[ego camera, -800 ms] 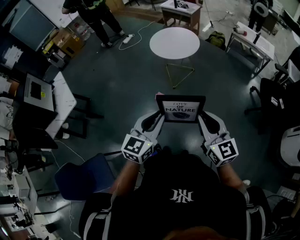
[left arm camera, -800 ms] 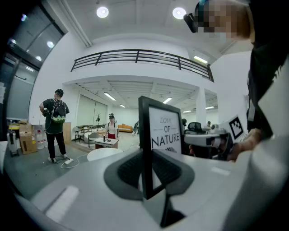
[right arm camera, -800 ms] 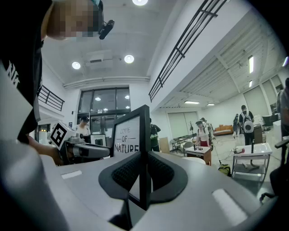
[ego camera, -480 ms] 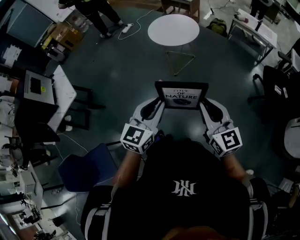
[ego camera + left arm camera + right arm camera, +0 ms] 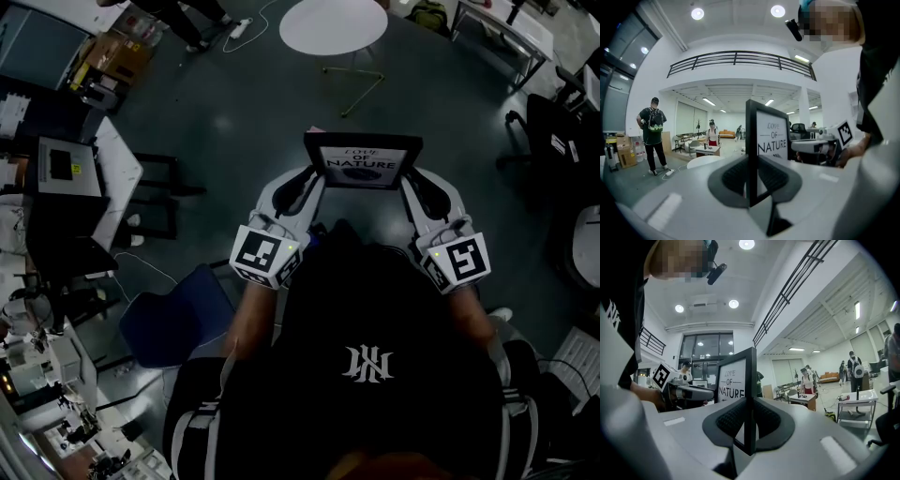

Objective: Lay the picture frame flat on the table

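Observation:
A black picture frame (image 5: 364,161) with a white print reading "love of nature" is held upright in the air in front of the person's chest, over the dark floor. My left gripper (image 5: 314,181) is shut on the frame's left edge (image 5: 751,154). My right gripper (image 5: 410,180) is shut on the frame's right edge (image 5: 750,399). Each gripper view shows the other gripper across the frame. A round white table (image 5: 333,23) stands ahead at the top of the head view.
A blue chair (image 5: 173,319) stands at the lower left, and desks with equipment (image 5: 70,169) line the left side. A person (image 5: 652,133) stands far off by boxes. A black office chair (image 5: 553,141) and a white table (image 5: 502,23) are on the right.
The frame and both grippers have moved forward toward the round table, which has slid up the head view. Both grips on the frame are unchanged.

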